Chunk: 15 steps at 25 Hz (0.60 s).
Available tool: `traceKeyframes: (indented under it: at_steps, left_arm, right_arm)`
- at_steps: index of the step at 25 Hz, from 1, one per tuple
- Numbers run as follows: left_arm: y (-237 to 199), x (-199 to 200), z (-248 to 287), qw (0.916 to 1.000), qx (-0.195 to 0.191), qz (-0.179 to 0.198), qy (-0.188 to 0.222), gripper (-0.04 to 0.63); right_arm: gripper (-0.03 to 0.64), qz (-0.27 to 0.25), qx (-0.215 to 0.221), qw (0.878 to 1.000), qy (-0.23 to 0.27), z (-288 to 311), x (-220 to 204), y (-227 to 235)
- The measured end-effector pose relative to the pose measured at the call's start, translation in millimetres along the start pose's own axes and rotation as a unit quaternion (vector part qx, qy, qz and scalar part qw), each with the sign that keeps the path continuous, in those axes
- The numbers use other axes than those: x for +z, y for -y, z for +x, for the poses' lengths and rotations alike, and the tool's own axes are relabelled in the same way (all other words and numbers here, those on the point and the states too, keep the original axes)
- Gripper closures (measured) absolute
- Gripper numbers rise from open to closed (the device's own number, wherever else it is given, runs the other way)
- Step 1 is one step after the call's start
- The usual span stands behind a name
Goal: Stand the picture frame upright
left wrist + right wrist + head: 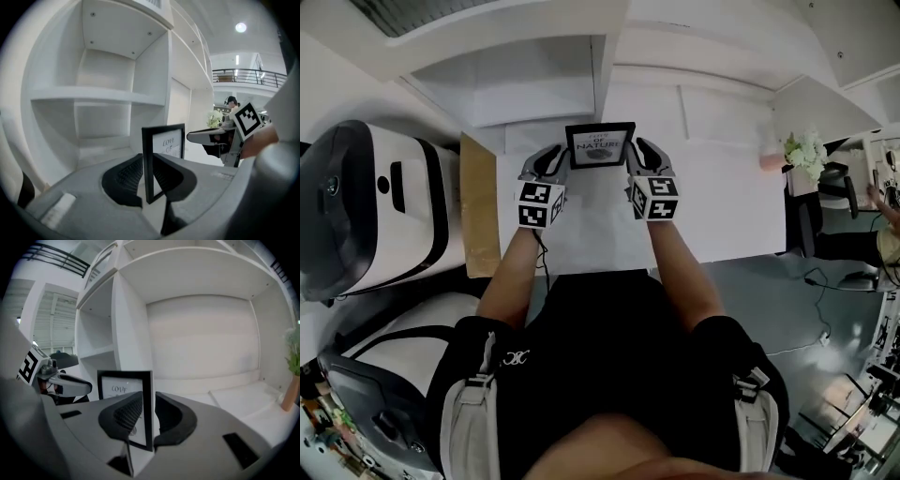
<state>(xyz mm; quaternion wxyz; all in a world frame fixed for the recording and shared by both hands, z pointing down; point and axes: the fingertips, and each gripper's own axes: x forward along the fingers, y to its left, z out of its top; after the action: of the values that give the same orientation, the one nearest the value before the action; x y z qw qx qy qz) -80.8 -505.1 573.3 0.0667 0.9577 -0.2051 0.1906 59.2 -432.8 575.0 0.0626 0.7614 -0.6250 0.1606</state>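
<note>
A black picture frame (600,145) with a white printed sheet stands upright over the white desk, held between my two grippers. My left gripper (558,157) is shut on the frame's left edge; in the left gripper view the black edge (149,159) sits pinched between the ribbed pads (129,174). My right gripper (638,153) is shut on the right edge, and in the right gripper view that edge (148,404) is clamped between its pads (127,413). Whether the frame's bottom touches the desk I cannot tell. A stand leg (127,458) hangs below it.
White shelving (98,98) rises right behind the frame. A pink vase with pale flowers (804,150) stands at the desk's right end (290,380). A brown cardboard sheet (478,206) and large white-and-black machines (375,206) lie to the left. A person's hand (886,206) shows far right.
</note>
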Motion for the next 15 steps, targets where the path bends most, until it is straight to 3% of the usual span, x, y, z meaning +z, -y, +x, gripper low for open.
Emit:
traceKeyframes:
  at_steps: [7, 11, 15]
  left_arm:
    - [25.0, 79.7, -49.0, 0.9945, 0.062, 0.015, 0.083, 0.537]
    - [49.4, 115.5, -74.7, 0.9891, 0.091, 0.021, 0.113, 0.554]
    - [78.2, 140.1, -89.3, 0.9828, 0.127, 0.025, 0.132, 0.578]
  right_arm:
    - [0.547, -0.025, -0.004, 0.993, 0.114, -62.3, 92.2, 4.9]
    - [0.557, -0.061, -0.031, 0.987, 0.145, -108.7, 128.5, 21.8]
    - [0.615, -0.073, -0.050, 0.982, 0.166, -154.7, 150.2, 49.3]
